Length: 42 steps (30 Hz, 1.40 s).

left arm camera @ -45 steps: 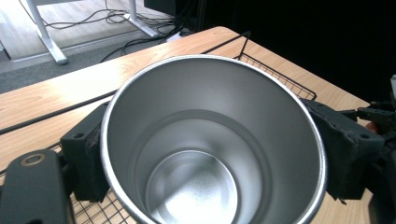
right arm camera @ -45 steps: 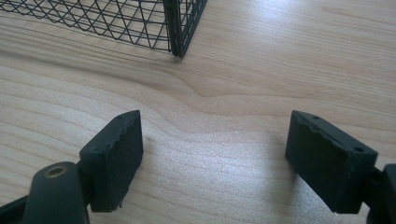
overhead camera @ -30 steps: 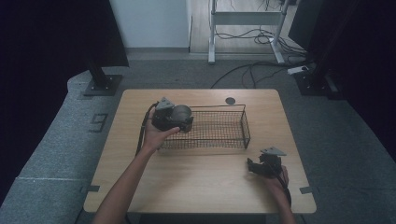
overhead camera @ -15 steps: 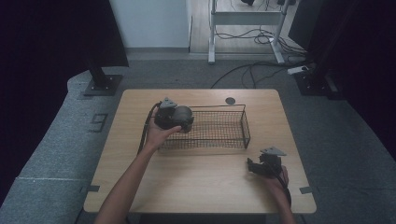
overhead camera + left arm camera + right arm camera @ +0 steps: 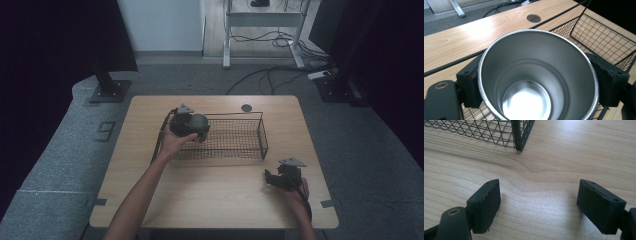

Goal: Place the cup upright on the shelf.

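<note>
Left gripper (image 5: 192, 125) is clamped on the steel cup (image 5: 537, 75) over the wire basket's (image 5: 250, 150) 9 o'clock end, so I'd lower it straight down before letting go, right gripper (image 5: 546, 202) idling wide open at 4 o'clock.

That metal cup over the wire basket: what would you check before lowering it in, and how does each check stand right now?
1. Cup gripped on both sides by left tool: ok.
2. Cup empty: ok.
3. Cup over the basket, inside its left end: ok.
4. Basket floor below the cup free: cannot tell, the cup hides it.
5. Right tool open, apart from the basket: ok.
6. Cup upright: cannot tell.
</note>
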Each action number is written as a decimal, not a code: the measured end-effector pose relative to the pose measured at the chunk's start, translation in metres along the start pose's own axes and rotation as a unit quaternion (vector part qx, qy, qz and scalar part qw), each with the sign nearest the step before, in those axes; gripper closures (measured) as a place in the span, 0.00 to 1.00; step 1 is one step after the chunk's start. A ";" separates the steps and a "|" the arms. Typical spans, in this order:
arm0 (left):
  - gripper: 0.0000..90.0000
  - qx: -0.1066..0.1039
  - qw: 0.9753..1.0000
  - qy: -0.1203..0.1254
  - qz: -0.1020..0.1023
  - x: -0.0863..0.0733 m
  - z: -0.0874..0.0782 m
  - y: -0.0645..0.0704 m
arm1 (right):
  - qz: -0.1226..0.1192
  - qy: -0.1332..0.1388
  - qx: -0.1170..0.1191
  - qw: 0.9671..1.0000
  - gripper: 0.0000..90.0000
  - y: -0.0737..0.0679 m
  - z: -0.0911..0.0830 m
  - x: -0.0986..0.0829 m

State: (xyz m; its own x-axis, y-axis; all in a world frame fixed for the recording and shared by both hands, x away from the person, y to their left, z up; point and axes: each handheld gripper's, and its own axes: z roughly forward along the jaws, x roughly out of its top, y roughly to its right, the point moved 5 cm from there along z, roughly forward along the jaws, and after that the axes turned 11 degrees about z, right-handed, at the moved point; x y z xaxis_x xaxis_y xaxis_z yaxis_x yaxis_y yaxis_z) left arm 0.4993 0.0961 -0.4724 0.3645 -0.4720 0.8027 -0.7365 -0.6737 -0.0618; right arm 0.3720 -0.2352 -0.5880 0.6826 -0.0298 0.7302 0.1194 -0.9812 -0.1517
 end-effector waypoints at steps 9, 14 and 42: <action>0.16 -0.004 1.000 -0.020 -0.005 -0.003 0.014 -0.001 | 0.000 0.000 0.000 1.000 0.21 0.000 0.000 0.000; 0.16 -0.006 0.999 -0.035 -0.020 -0.008 0.021 -0.003 | 0.000 0.000 0.000 1.000 0.21 0.000 0.000 0.000; 0.15 -0.008 0.996 -0.078 -0.029 -0.021 0.037 -0.004 | 0.000 0.000 0.000 1.000 0.21 0.000 0.000 0.000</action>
State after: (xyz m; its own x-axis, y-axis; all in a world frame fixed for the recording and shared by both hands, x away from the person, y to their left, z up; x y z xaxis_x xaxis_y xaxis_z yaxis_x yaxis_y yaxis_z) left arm 0.5151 0.0878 -0.5109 0.4904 -0.5158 0.7024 -0.7197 -0.6942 -0.0073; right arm 0.3720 -0.2351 -0.5880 0.6827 -0.0297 0.7301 0.1196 -0.9812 -0.1517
